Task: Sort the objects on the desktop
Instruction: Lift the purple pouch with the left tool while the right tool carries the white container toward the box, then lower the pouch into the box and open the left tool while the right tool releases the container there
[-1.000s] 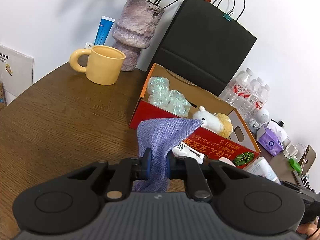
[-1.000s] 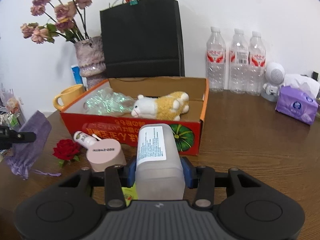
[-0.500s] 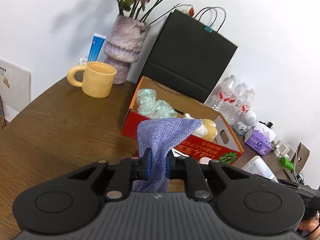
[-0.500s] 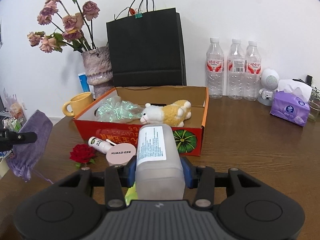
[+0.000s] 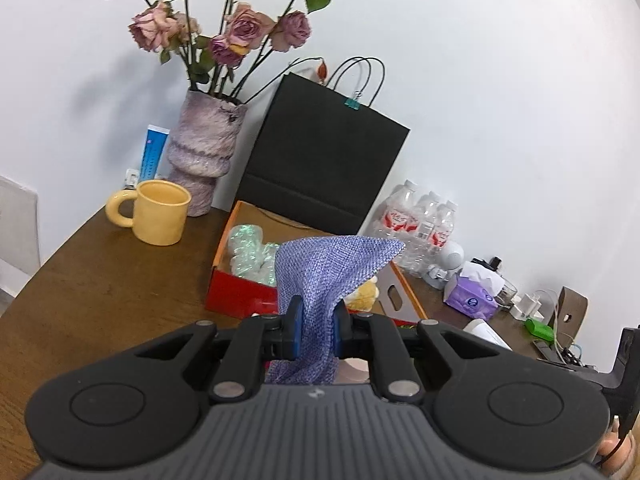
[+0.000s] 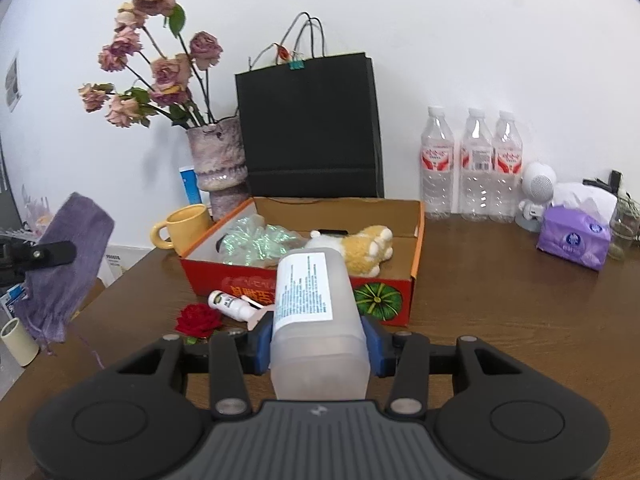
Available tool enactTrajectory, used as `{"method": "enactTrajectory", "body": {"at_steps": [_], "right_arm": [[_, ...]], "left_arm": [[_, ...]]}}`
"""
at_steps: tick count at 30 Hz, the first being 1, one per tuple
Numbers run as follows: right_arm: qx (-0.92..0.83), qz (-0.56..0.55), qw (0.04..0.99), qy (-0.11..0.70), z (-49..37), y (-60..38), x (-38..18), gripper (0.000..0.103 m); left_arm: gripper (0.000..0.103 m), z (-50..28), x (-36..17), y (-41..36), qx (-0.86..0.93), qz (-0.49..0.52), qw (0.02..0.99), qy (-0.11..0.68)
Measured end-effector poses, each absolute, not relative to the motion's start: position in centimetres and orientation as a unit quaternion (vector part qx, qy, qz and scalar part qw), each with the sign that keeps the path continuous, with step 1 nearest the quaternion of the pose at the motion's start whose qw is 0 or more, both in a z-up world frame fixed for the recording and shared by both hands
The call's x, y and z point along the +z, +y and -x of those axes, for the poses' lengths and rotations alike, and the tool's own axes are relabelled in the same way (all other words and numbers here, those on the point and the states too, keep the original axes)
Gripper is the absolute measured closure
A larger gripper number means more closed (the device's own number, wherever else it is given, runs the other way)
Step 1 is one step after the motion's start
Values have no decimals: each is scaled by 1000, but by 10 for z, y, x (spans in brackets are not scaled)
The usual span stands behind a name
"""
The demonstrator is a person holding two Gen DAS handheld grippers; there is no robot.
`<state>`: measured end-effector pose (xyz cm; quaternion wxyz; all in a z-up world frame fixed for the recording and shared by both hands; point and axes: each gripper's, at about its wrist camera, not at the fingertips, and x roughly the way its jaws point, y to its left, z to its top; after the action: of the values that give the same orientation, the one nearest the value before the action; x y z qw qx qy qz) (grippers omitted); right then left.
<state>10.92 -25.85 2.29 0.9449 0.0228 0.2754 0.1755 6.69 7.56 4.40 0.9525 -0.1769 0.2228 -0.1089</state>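
Both hand-held grippers are loaded. Low in the centre of the left wrist view, my left hand-held gripper (image 5: 314, 330) is pinched on a purple woven pouch (image 5: 328, 268), its blue pads squeezing the cloth into a narrow waist. The pouch reads to me as light and limp: it fans out above the pads and sags below them, so I expect it to swing and drape instead of holding shape. The bunched middle seems the safest place to keep hold; a loose corner would probably slip out.

At the lower centre of the right wrist view, my right hand-held gripper (image 6: 318, 346) is clamped on a frosted plastic bottle (image 6: 316, 320) with a white printed label, pads on its two flat sides near the base. It looks rigid and smooth, so I judge it could slide if tilted steeply.

Both things hang above the brown surface (image 6: 500, 300). Beyond them, mid-frame, sits the open red cardboard box (image 6: 412, 280), already holding a plush toy (image 6: 360, 246) and a crumpled iridescent bag (image 6: 256, 242). A red rose (image 6: 199, 318) and a small white bottle (image 6: 232, 305) lie just in front of the box.
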Motion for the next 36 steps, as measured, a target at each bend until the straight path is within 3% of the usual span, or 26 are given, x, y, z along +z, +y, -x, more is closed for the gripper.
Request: {"method": "enactTrajectory", "body": {"at_steps": [13, 23, 29, 36], "right_arm": [[192, -6, 940, 282, -150, -246, 71, 59], [180, 11, 938, 297, -236, -222, 103, 59], [156, 23, 932, 326, -292, -203, 83, 59], [119, 14, 915, 385, -347, -188, 27, 59]], "left_arm": [[89, -119, 93, 47, -119, 109, 959, 233], [89, -205, 120, 19, -75, 95, 962, 243], [89, -262, 106, 8, -49, 99, 958, 265], [89, -314, 50, 11, -22, 131, 938, 321]]}}
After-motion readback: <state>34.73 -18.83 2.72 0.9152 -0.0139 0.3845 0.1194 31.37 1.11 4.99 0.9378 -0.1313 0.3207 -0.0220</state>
